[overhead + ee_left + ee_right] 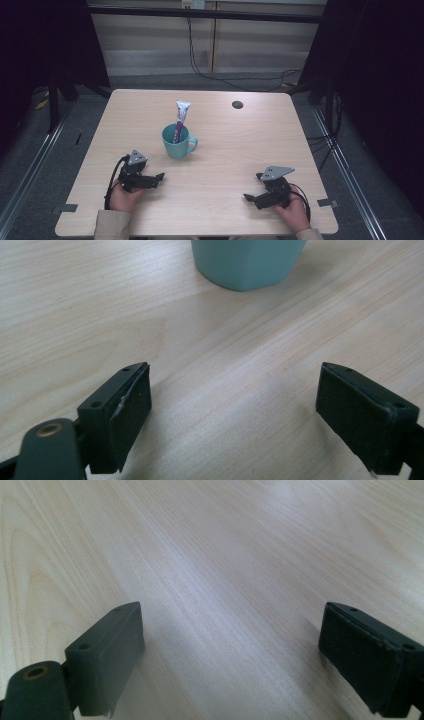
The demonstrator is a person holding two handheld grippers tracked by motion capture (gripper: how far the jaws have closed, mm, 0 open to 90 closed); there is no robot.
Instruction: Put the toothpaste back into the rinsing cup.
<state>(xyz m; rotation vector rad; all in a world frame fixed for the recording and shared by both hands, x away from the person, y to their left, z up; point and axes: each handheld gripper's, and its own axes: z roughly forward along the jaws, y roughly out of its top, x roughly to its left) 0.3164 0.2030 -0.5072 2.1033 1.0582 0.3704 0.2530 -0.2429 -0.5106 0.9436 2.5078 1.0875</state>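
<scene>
In the high view, the nearest things are the person's two hands at the bottom edge, each holding a black tool low over the pale wooden counter (225,150). The left hand-held gripper (159,176) sits near the front left of the counter. Its jaws are apart and hold nothing. The right hand-held gripper (252,187) sits near the front right, well apart from the left one. Its jaws are apart too, and they hold nothing. A round teal mug with a handle (176,142) stands upright near the middle of the counter. It is near the left hand-held gripper, a little farther back and to that tool's right. It is much farther from the right hand-held gripper. A white and purple squeeze tube (180,119) stands inside the mug and sticks up out of it, leaning a bit. A small dark round hole (237,104) is in the counter farther back.

In the left gripper view, the two black jaws rise from the bottom, wide apart, with bare wood between them. The bottom of the teal mug (248,262) shows at the top, straight ahead and not touching the jaws.

In the right gripper view, the two black jaws stand wide apart with nothing between them but the wood of the counter (225,570).
</scene>
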